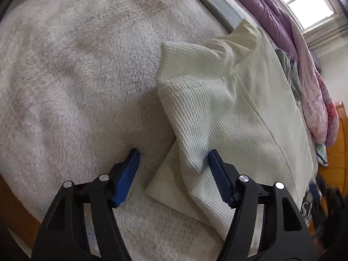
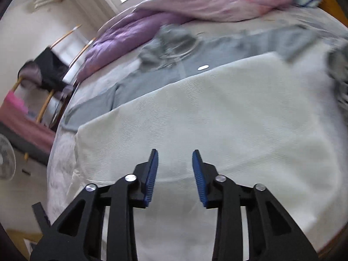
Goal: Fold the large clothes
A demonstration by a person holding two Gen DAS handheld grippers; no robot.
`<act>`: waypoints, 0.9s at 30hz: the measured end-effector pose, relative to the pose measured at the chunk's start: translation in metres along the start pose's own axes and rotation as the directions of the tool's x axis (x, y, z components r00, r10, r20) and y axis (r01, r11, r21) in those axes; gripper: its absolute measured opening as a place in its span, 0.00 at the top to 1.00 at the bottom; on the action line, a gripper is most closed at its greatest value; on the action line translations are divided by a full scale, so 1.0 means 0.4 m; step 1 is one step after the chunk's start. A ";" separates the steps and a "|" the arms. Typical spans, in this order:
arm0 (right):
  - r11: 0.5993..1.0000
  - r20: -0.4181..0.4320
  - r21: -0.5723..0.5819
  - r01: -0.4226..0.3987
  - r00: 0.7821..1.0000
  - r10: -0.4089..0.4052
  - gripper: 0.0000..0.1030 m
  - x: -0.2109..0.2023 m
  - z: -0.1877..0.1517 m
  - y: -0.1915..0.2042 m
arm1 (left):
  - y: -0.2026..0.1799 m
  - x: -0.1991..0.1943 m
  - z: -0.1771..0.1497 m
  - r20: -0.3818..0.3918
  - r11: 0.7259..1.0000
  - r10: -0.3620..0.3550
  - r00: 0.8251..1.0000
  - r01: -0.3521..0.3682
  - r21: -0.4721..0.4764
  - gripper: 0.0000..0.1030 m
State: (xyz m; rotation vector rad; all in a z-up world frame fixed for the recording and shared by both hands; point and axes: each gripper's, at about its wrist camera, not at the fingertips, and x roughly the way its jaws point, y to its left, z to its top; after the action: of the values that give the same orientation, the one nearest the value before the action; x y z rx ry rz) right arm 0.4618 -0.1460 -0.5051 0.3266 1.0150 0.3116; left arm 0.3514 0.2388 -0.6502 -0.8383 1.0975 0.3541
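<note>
Fleecy white blanket point(image 1: 76, 76) covers the bed; on it lies our cream ribbed sweater point(image 1: 228, 113), its sleeve folded across. Our left gripper point(image 1: 173, 155) is spread wide around the sleeve edge; our right gripper point(image 2: 175, 155) hovers released above the sweater body point(image 2: 217, 119).

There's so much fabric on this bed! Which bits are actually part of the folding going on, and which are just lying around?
Part of the job:
cream knit garment, half folded
left gripper, open at its folded edge
right gripper, open above it

Just lying about:
purple quilt
grey garment behind the cream one
fluffy white blanket underneath
fan on the floor
</note>
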 end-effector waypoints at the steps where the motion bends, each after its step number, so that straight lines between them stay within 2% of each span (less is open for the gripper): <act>1: 1.000 -0.014 -0.003 -0.006 1.000 0.006 0.77 0.024 0.000 0.012 | 0.001 -0.003 -0.009 -0.010 1.000 -0.008 1.000 0.008 0.002 0.44; 2: 1.000 -0.033 -0.009 -0.008 0.999 0.007 0.82 0.052 -0.002 0.023 | -0.007 0.002 -0.013 -0.017 1.000 -0.018 1.000 0.018 -0.001 0.47; 4: 1.000 -0.066 -0.029 0.003 0.998 -0.005 0.85 0.102 -0.016 0.040 | -0.002 -0.002 -0.026 -0.024 1.000 -0.030 0.999 0.030 0.001 0.48; 5: 0.999 -0.082 -0.038 0.016 0.996 -0.019 0.91 0.129 -0.019 0.049 | 0.001 -0.004 -0.029 -0.020 1.000 -0.030 0.999 0.030 0.007 0.50; 6: 0.995 -0.114 -0.066 0.074 0.990 -0.081 0.94 0.161 -0.025 0.054 | 0.005 -0.006 -0.028 -0.020 1.000 -0.031 0.999 0.031 0.001 0.50; 8: 0.994 -0.133 -0.056 0.092 0.986 -0.099 1.00 0.198 -0.032 0.039 | 0.008 -0.005 -0.025 -0.020 0.999 -0.040 0.999 0.039 -0.021 0.60; 12: 0.988 -0.143 -0.110 0.107 0.982 -0.122 1.00 0.213 -0.030 0.039 | -0.001 -0.001 -0.028 -0.038 0.996 -0.083 0.996 0.082 -0.025 0.83; 16: 0.995 -0.166 -0.075 0.060 0.984 -0.071 1.00 0.196 -0.020 0.021 | -0.013 -0.017 -0.019 -0.033 0.993 -0.111 0.993 0.109 -0.047 0.88; 18: 0.997 -0.164 -0.063 0.045 0.985 -0.054 0.99 0.168 -0.023 0.018 | -0.030 -0.063 -0.013 -0.012 0.990 -0.137 0.990 0.137 -0.021 0.88; 19: 0.998 -0.156 -0.059 0.029 0.987 -0.038 0.93 0.143 -0.029 0.020 | -0.042 -0.079 -0.007 -0.006 0.989 -0.150 0.989 0.150 -0.011 0.88; 20: 0.998 -0.143 -0.063 0.022 0.989 -0.031 0.93 0.120 -0.037 0.026 | -0.066 -0.111 -0.002 0.005 0.984 -0.179 0.984 0.179 0.006 0.89; 24: 0.990 -0.125 -0.100 -0.104 0.988 0.092 0.92 0.018 -0.067 0.058 | -0.140 -0.189 0.007 0.030 0.971 -0.235 0.972 0.233 0.046 0.89; 25: 0.983 -0.130 -0.121 -0.134 0.984 0.119 0.89 -0.006 -0.078 0.074 | -0.158 -0.201 0.010 0.029 0.968 -0.247 0.969 0.245 0.048 0.90; 27: 0.963 -0.147 -0.169 -0.208 0.972 0.184 0.72 -0.063 -0.109 0.107 | -0.186 -0.211 0.018 0.024 0.963 -0.268 0.963 0.267 0.043 0.90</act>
State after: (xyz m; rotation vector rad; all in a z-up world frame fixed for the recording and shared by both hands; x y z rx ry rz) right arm 0.4074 -0.1118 -0.4894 0.2423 1.0753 0.6092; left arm 0.3660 0.2074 -0.5430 -0.9302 0.9459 0.1175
